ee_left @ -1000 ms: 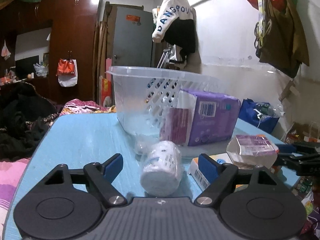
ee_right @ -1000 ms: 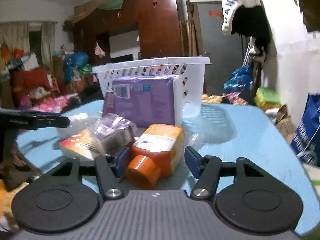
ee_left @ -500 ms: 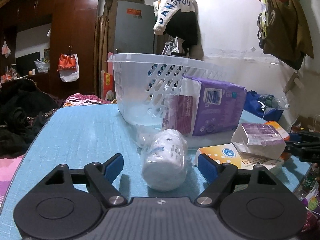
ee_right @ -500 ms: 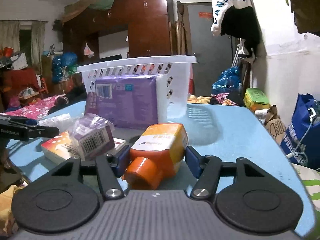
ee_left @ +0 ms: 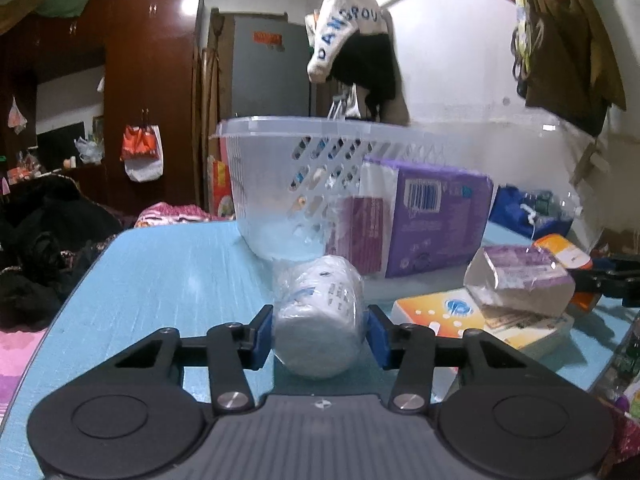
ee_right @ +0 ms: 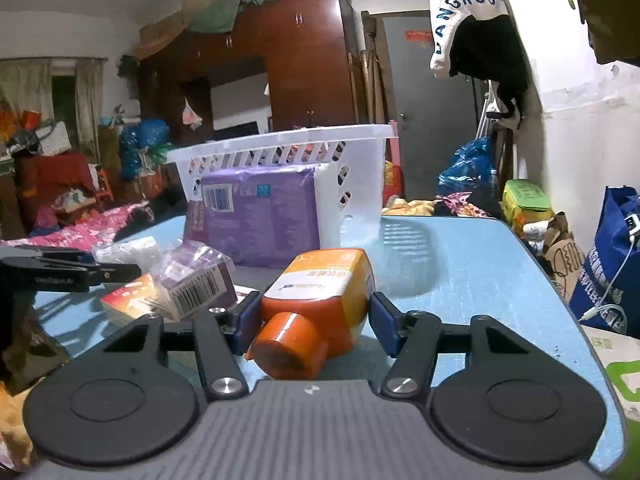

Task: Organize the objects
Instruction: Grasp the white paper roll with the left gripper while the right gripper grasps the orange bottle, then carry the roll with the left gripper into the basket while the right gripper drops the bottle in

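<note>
The white slotted basket (ee_left: 280,168) stands at the far side of the blue counter (ee_left: 160,280), a stiff, light shell; the purple pack (ee_left: 432,224) leans against its wall, outside it, soft and bulky and likely best taken across its narrow faces. Nearer lie a flat orange-and-white box (ee_left: 440,312) and, resting on it, a crinkly purple packet (ee_left: 520,280) whose loose wrap looks slippery. The orange bottle (ee_right: 320,300) lies on its side on the counter, cap toward the camera; it looks rigid and fairly heavy, with smooth flanks, so the broad body is the place to hold. The right gripper (ee_right: 312,318) brackets exactly that body, its fingers (ee_right: 246,320) roughly half open and seemingly pressing both flanks. The white roll in clear film (ee_left: 320,320), also lying on the counter end-on, is light, soft and squashable, so a gentle hold at mid-length suits it. The left gripper (ee_left: 320,336) is closing on it, both blue pads touching its sides.
</note>
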Motion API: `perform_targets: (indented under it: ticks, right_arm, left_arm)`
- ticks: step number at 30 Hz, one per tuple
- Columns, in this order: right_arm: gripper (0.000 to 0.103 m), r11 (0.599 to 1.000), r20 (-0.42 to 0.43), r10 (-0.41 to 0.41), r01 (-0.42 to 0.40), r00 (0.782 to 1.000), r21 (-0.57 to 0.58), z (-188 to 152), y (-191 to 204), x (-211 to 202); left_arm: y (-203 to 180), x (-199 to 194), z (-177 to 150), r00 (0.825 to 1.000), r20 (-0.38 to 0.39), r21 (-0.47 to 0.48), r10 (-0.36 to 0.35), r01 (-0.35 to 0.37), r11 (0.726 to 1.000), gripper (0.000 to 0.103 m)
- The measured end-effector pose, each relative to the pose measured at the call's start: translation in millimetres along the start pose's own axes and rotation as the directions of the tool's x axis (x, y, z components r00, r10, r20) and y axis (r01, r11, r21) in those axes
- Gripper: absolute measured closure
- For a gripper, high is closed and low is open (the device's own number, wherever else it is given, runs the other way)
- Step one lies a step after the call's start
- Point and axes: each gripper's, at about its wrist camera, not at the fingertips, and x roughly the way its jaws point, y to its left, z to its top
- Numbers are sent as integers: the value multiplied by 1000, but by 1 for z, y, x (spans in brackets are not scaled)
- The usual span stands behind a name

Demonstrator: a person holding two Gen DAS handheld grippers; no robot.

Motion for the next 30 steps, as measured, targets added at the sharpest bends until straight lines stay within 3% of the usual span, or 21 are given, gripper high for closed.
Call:
perform_targets:
  ticks: [9,23,25,27,30]
  right_arm:
    - [45,1000,23,-1,1,1000,4,3,-3,-2]
    - [47,998,52,29,-32,998,54,5,-12,-6]
    - [47,996,64,39,-43,997,73,9,-15,-9]
    - [47,999,84,0,-5,996,51,17,-11,-11]
    - [47,998,117,25,-32,993,62,41,-13,-10]
  left_arm:
    - [-10,-16,7,997,72,28,-27,25,999,52]
    - [-12,-23,14,994,100,16,-36,35,999,52]
    - [-11,-26,17,993,111,9,-32,31,999,52]
    - [-13,-28,23,992,125,14,-19,17,1000,52]
    - [-18,-31,44,988,156,24,-12,9,1000,52]
